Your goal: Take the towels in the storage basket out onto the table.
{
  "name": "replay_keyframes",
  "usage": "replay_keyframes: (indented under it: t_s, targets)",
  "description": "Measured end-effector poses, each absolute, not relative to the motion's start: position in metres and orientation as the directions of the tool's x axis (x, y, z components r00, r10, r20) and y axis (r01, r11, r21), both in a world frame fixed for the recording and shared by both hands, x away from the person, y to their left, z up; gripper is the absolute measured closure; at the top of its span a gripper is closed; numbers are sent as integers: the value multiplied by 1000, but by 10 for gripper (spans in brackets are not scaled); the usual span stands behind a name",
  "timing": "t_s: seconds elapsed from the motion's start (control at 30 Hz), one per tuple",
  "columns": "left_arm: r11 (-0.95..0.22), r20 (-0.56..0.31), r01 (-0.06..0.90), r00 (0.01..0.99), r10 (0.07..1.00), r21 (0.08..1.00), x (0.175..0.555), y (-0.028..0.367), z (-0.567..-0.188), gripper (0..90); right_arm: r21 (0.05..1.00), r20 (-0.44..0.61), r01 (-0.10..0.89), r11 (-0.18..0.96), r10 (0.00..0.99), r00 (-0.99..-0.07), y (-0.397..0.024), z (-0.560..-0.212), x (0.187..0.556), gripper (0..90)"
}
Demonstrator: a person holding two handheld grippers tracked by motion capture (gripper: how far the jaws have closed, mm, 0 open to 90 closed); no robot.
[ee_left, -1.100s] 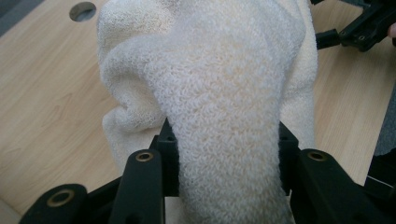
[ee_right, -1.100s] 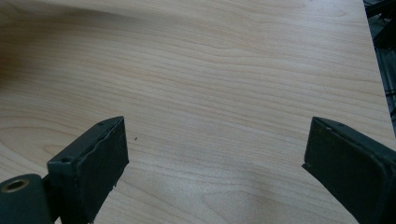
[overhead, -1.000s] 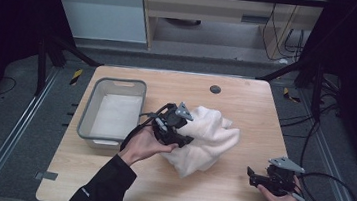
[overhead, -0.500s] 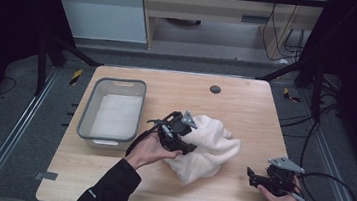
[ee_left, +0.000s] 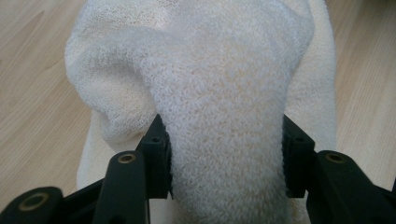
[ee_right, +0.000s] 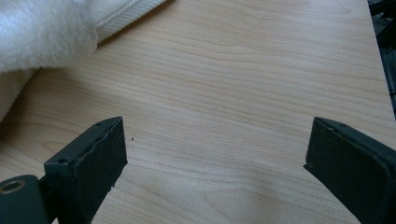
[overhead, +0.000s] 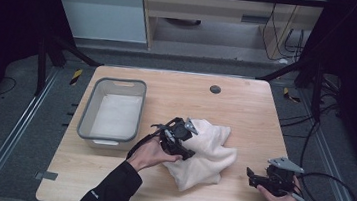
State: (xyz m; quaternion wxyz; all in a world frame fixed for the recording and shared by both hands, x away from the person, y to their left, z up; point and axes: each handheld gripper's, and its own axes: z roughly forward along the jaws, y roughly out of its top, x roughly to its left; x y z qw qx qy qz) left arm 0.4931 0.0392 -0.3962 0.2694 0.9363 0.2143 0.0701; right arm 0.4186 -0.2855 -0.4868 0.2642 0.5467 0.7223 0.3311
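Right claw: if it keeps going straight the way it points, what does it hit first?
Probably the towel. The right claw sits open, low over the table, aimed at the towel's near edge, with bare wood between. Depth is unclear; if pitched down, it may touch the table first.

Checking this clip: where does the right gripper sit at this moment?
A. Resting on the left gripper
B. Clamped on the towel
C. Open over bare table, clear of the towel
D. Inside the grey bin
C: the right gripper has its jaws wide apart over bare table, with the white towel off to one side.
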Motion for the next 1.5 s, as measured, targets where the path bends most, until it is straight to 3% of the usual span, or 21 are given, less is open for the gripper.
replay_keyframes:
  t_s: [0.77,0.97,1.27,1.5]
  targets:
    - [-785,18,369,900,435,498,492,41,-429,337,763,-17,619,185,963,-268,-285,-488,419,50]
    - [-770,1,377,898,440,514,491,44,-431,306,762,-15,620,185,963,-269,-285,-488,419,50]
    - [-736,19,377,884,467,562,485,53,-423,163,762,-15,621,184,964,-267,-285,-488,419,47]
    - [-706,14,381,875,484,598,477,67,-413,128,761,-16,621,186,963,-270,-284,-488,419,45]
